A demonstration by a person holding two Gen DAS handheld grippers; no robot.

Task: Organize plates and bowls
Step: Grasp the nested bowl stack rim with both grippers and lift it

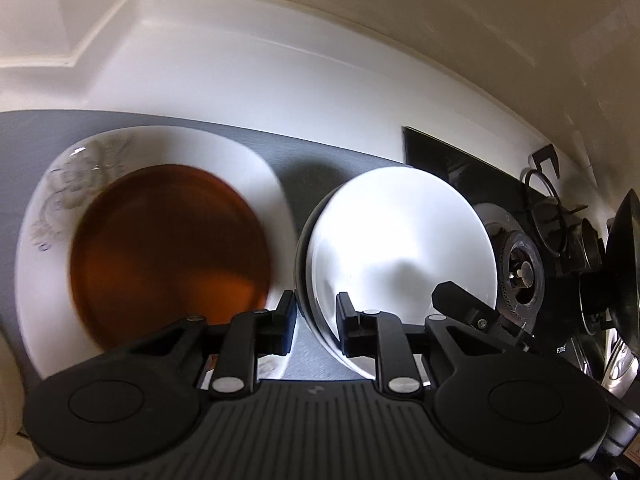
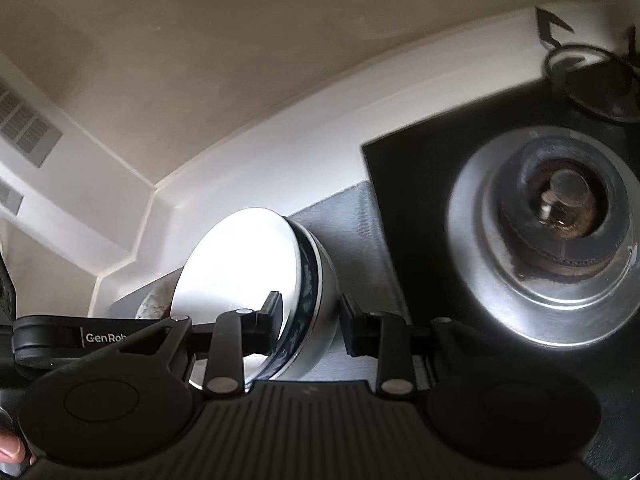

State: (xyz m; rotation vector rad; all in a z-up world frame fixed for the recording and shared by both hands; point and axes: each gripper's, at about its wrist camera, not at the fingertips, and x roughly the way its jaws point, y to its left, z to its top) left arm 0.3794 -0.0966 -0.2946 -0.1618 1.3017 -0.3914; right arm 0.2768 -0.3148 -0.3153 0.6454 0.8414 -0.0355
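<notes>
Both grippers straddle the tilted white bowl's (image 1: 400,240) rim — left gripper (image 1: 316,320) and right gripper (image 2: 308,324) parted, not clamped. Amber plate (image 1: 168,252) lies on a white plate (image 1: 248,160), on the counter (image 1: 312,168) beside the burner (image 2: 560,208).

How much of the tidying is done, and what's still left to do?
Looks done: the brown plate already lies stacked on the big white plate. In hand: both the left gripper and the right gripper straddle the rim of the bowl, which is tipped up on the grey counter near the stove burner. Left: probably setting that bowl in its place.
</notes>
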